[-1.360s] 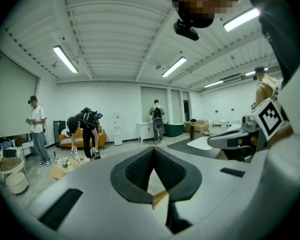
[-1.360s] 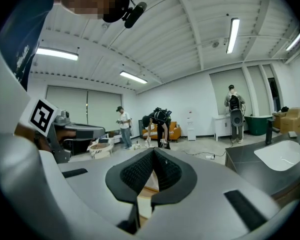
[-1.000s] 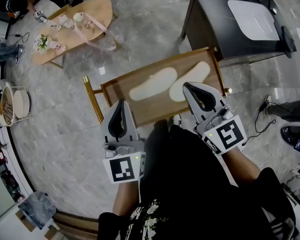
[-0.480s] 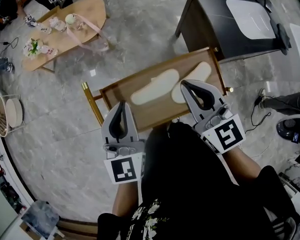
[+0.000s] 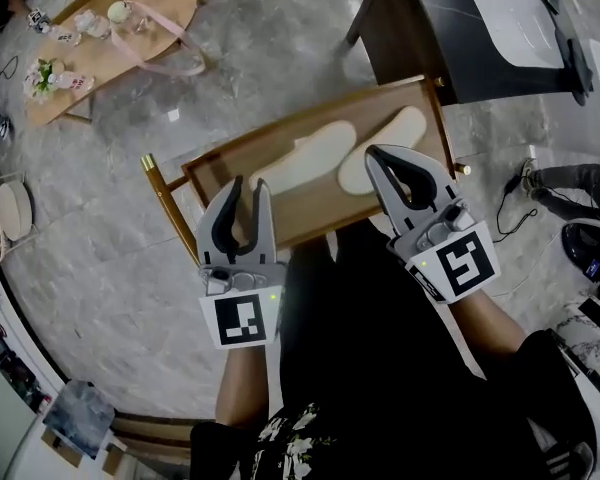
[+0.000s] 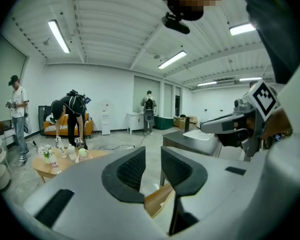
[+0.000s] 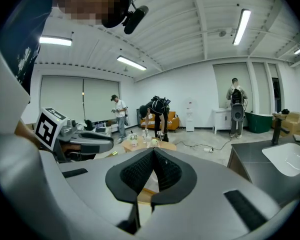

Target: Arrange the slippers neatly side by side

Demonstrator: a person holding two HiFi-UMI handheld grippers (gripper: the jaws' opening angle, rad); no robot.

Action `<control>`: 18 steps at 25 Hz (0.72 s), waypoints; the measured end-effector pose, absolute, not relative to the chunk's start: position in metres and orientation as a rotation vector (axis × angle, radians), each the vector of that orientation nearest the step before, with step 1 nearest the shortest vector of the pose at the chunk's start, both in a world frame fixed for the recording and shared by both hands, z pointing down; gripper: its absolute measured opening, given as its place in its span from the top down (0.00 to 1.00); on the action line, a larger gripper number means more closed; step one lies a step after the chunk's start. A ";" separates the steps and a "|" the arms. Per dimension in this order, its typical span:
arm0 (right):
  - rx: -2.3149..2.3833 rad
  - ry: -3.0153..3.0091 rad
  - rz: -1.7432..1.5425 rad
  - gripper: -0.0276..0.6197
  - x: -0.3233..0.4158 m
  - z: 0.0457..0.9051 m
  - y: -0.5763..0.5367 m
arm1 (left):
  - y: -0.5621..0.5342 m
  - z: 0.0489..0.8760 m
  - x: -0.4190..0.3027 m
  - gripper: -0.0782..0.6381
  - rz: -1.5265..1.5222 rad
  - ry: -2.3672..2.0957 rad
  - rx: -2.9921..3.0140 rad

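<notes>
Wooden tray (image 5: 310, 211) just ahead of both grippers. Two cream slippers on it: left slipper (image 5: 302, 158) beyond left gripper (image 5: 250, 183), right slipper (image 5: 398, 133) at right gripper (image 5: 372, 151) tip. Likely light, soft, bendy; pinch heel rim. Left gripper jaws just opening, gap empty; right gripper jaws pressed together, empty.

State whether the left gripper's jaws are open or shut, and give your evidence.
Open. On the left gripper the jaws stand apart, nothing between them; they have just been opening.
</notes>
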State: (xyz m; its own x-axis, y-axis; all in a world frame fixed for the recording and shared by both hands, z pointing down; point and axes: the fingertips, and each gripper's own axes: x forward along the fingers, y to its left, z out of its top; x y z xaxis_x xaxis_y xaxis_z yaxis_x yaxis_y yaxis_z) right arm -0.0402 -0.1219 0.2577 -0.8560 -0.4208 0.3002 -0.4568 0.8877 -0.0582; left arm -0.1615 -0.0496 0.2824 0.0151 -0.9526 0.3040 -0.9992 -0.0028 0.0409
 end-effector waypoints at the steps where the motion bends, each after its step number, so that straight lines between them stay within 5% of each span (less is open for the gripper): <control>1: 0.646 -2.769 0.186 0.97 -0.039 0.262 -0.126 | -0.053 0.289 -0.160 0.75 0.278 -2.021 2.028; 18: 0.452 -2.600 0.437 0.97 -0.033 0.368 -0.116 | -0.072 0.443 -0.126 0.69 0.722 -1.493 2.018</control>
